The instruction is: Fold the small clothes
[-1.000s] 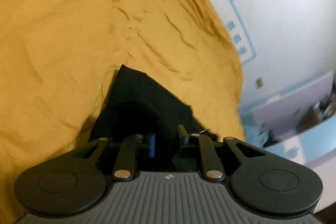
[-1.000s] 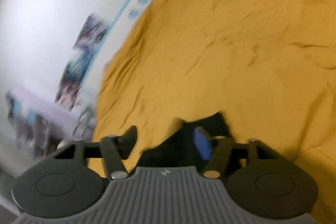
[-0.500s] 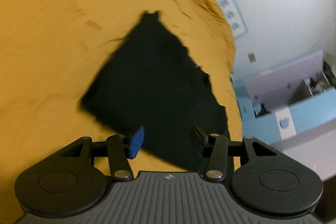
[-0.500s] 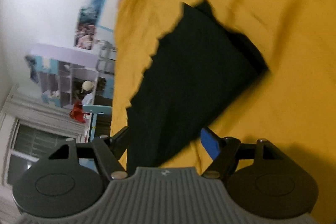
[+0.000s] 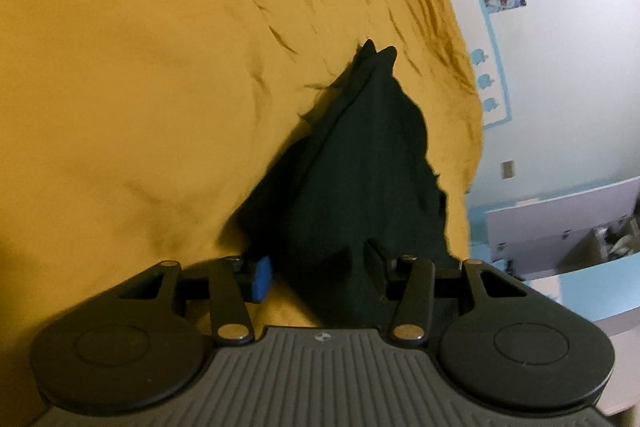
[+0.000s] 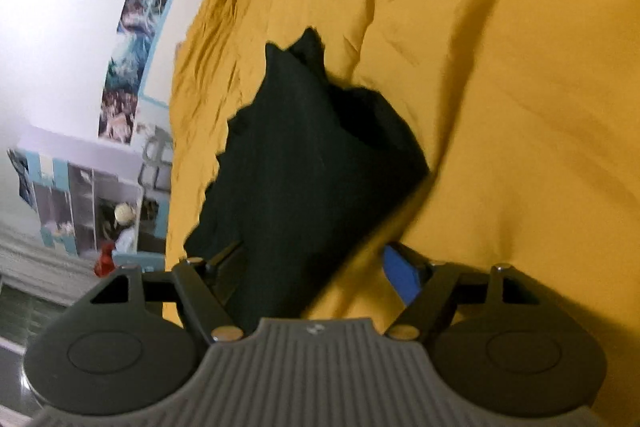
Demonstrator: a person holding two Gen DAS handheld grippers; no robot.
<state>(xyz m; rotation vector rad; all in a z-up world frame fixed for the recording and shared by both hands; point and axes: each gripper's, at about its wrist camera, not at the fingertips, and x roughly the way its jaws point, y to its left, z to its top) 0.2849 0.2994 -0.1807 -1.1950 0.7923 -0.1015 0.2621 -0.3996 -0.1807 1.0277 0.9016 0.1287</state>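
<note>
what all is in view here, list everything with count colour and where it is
black garment: one, black, lying rumpled on the bedspread, just ahead of both grippers
bedspread: one, mustard yellow, wrinkled, fills most of both views
posters: a strip of several, blue and white prints, on the white wall beside the bed
shelf unit: one, pale lilac and light blue, against the wall past the bed edge
red object: one, red, small, below the shelf unit; too blurred to name
left gripper: one, black with a blue pad, open, garment edge between its fingers
right gripper: one, black with a blue pad, open, over the garment's near end
</note>
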